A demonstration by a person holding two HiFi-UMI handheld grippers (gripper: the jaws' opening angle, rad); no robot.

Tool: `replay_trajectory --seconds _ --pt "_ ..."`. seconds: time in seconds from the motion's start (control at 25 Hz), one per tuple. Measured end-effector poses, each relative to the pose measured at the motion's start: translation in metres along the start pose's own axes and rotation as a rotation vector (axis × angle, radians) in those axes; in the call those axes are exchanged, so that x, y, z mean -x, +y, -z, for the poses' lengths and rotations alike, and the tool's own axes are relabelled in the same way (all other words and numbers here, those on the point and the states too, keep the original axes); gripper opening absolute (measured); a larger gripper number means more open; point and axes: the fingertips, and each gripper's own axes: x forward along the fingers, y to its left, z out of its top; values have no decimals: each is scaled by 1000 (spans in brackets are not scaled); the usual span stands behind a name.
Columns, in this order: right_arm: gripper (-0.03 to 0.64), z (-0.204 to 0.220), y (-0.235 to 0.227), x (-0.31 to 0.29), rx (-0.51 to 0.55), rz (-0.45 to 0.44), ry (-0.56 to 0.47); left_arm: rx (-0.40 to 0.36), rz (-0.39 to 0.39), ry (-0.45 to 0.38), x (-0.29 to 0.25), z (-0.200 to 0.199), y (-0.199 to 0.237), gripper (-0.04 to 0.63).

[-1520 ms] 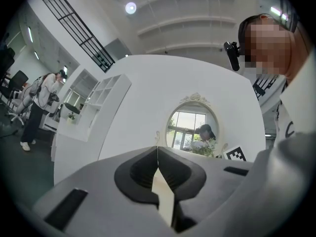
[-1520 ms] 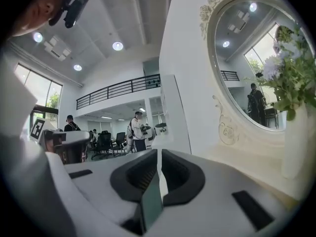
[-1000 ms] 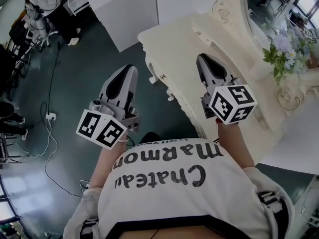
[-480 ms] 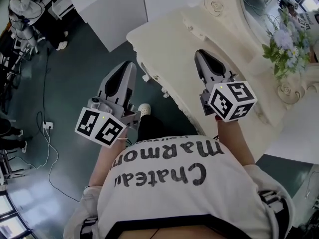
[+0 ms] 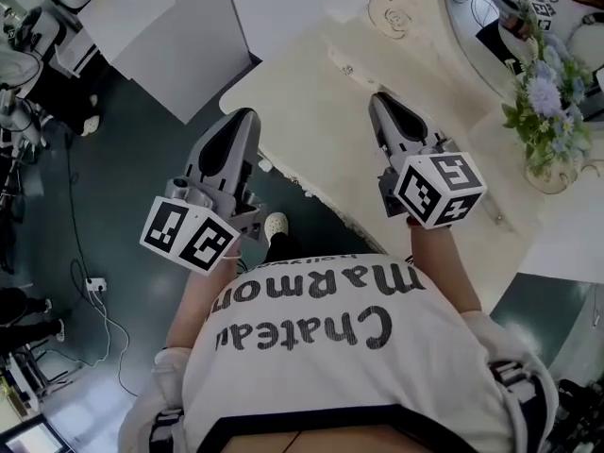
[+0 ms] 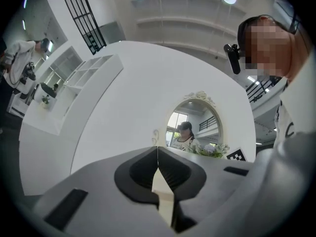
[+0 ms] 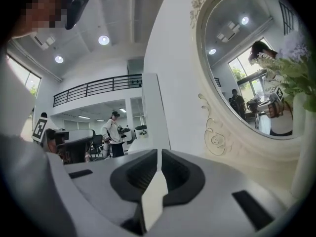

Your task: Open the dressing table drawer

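The cream dressing table (image 5: pixel 311 92) fills the upper middle of the head view, with its oval mirror (image 5: pixel 469 26) at the back right. Its drawer front is hidden under the tabletop edge; a small pale knob (image 5: pixel 266 165) shows just below that edge. My left gripper (image 5: pixel 243 114) is shut and empty, its tip over the table's front edge. In the left gripper view the left gripper (image 6: pixel 157 149) points at the mirror (image 6: pixel 193 127). My right gripper (image 5: pixel 379 99) is shut and empty above the tabletop. The right gripper (image 7: pixel 159 152) sits close to the carved mirror frame (image 7: pixel 217 132).
A vase of flowers (image 5: pixel 545 111) stands on the table at the right. A white partition (image 5: pixel 189 36) stands left of the table. Cables and a power strip (image 5: pixel 94 284) lie on the dark floor. My shoe (image 5: pixel 276 225) shows by the table front. A person (image 7: pixel 114 132) stands far off.
Both grippers have moved toward the dressing table. The left one, earlier over the floor, now reaches the table's front edge. The jaws of both stay shut.
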Motion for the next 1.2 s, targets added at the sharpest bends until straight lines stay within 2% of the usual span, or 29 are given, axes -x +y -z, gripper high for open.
replay_trajectory --seconds 0.4,0.64,0.96,1.2 --pt "46 -33 -12 -65 -27 124 -60 -13 138 24 -62 -39 65 23" --pt "46 -30 -19 -100 -40 193 -39 10 193 40 -86 -48 102 23" --pt "45 42 -47 -152 -141 297 108 30 207 74 -103 -46 158 23" --pt "46 105 -61 -177 -325 351 215 50 208 101 -109 -40 192 23"
